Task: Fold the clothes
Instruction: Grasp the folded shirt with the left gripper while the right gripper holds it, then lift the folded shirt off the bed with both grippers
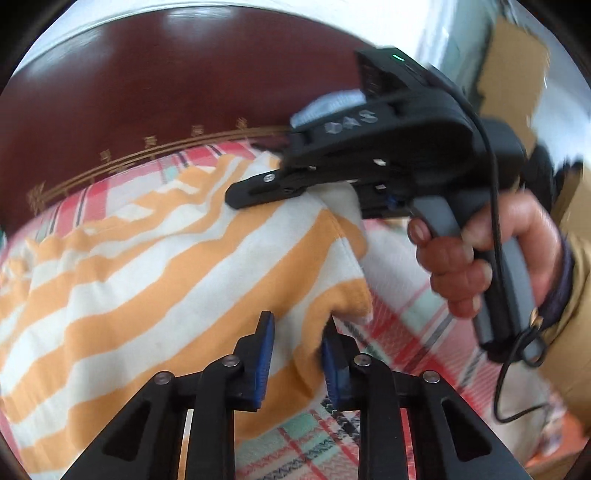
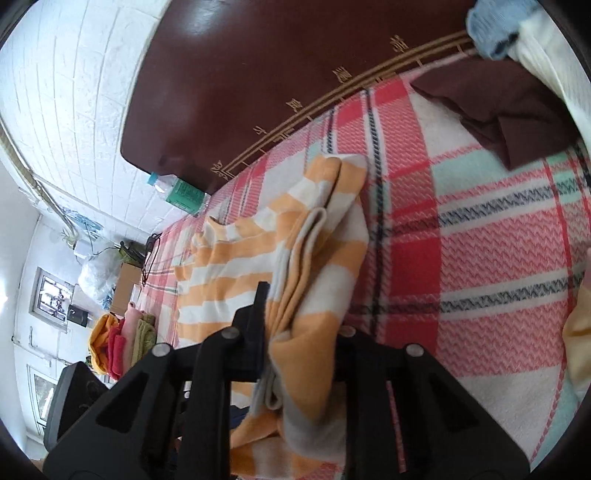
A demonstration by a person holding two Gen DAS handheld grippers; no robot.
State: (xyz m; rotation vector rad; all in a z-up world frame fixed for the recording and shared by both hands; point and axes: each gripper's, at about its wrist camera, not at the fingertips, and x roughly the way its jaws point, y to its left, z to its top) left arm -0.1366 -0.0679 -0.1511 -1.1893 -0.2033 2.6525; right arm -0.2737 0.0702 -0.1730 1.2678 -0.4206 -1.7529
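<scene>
An orange-and-white striped garment (image 1: 155, 280) lies on a plaid blanket (image 1: 413, 325) on a bed. My left gripper (image 1: 299, 332) is closed on a bunched edge of the garment between its blue pads (image 1: 264, 354). My right gripper (image 1: 258, 188), held in a hand, grips the garment's far edge; in the right wrist view (image 2: 299, 306) its fingers pinch several folded layers of the garment (image 2: 258, 258). The right-hand finger is hidden by cloth there.
A dark brown headboard (image 2: 258, 74) runs behind the bed. A dark brown cloth (image 2: 498, 107) and blue and cream clothes (image 2: 495, 29) lie at the far corner. A bottle (image 2: 177, 188) stands by the white wall. A pile of coloured clothes (image 2: 122, 343) sits beyond the bed.
</scene>
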